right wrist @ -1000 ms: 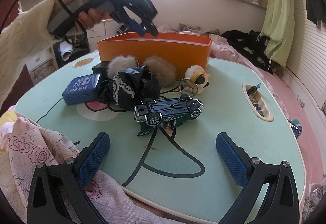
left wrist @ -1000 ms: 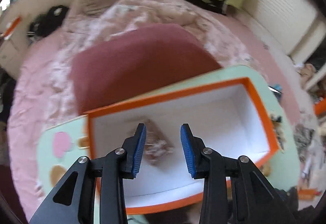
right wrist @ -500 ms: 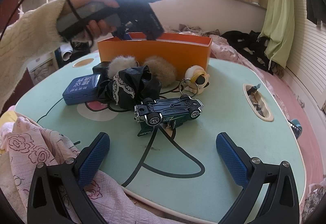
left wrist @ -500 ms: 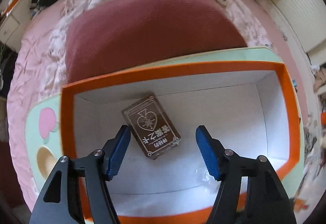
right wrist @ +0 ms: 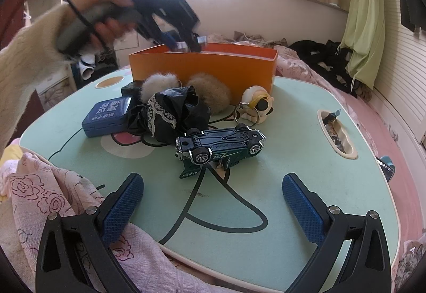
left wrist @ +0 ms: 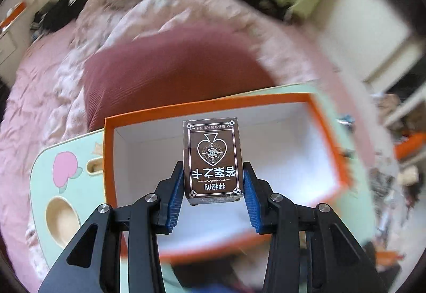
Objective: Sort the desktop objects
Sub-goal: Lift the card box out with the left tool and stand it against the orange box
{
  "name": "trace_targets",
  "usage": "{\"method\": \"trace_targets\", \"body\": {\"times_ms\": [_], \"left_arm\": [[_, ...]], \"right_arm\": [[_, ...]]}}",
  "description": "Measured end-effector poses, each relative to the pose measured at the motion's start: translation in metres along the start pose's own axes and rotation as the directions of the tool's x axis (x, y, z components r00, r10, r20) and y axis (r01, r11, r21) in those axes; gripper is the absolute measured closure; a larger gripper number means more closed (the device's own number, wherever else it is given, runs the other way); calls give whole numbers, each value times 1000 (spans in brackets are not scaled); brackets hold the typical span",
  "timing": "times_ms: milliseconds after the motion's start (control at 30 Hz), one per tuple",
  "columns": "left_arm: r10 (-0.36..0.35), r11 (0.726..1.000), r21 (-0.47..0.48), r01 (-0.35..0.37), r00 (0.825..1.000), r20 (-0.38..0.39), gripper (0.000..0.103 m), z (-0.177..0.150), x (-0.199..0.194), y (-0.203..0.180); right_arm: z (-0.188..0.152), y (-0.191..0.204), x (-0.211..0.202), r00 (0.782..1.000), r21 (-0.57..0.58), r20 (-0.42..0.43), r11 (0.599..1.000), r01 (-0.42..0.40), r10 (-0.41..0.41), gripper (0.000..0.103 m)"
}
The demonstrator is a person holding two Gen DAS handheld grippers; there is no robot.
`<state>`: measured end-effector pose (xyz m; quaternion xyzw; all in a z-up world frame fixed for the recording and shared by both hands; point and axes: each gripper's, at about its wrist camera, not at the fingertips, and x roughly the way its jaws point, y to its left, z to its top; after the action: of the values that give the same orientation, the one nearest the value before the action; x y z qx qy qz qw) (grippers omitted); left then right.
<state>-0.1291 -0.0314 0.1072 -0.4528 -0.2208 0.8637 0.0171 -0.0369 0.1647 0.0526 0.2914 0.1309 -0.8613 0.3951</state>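
Observation:
My left gripper (left wrist: 213,186) is shut on a brown card box (left wrist: 212,157) with a spade design and holds it upright above the open orange box (left wrist: 330,133). In the right wrist view the left gripper (right wrist: 183,44) is at the orange box's (right wrist: 202,66) rim. My right gripper (right wrist: 210,199) is open and empty, low over the table's near edge. In front of it lie a dark green toy car (right wrist: 221,146) on its side, a black lace cloth (right wrist: 170,114), a blue case (right wrist: 106,117), two fur pompoms (right wrist: 210,90) and a small figure keychain (right wrist: 257,104).
The mint green table (right wrist: 319,173) has a slot tray (right wrist: 335,133) at its right. A pink floral cloth (right wrist: 53,199) lies over the near left edge. A maroon cushion (left wrist: 170,72) and pink bed lie beyond the box.
The card box lay flat on the orange box's floor between my open left fingers. My left gripper has shut on it and lifted it. The right gripper has not moved.

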Motion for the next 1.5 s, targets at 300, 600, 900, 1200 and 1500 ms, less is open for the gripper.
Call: {"method": "trace_targets", "body": {"times_ms": [300,600,900,1200,1500], "left_arm": [[-94,989,126,81,991,96,59,-71,-50,-34],[-15,995,96,-3,983,183,41,-111,-56,-14],[140,982,104,-160,975,175,34,-203,-41,-7],[150,985,55,-165,965,215,15,-211,-10,-14],[154,986,20,-165,950,270,0,-210,1,-3]], "right_arm": [[-1,0,0,1000,1,0,1000,1,-1,0],[0,0,0,1000,2,1,1000,1,-1,0],[-1,-1,0,1000,2,1,1000,1,-1,0],[-2,-2,1,1000,3,0,1000,2,-2,0],[-2,-1,1,1000,3,0,1000,3,-3,0]]}}
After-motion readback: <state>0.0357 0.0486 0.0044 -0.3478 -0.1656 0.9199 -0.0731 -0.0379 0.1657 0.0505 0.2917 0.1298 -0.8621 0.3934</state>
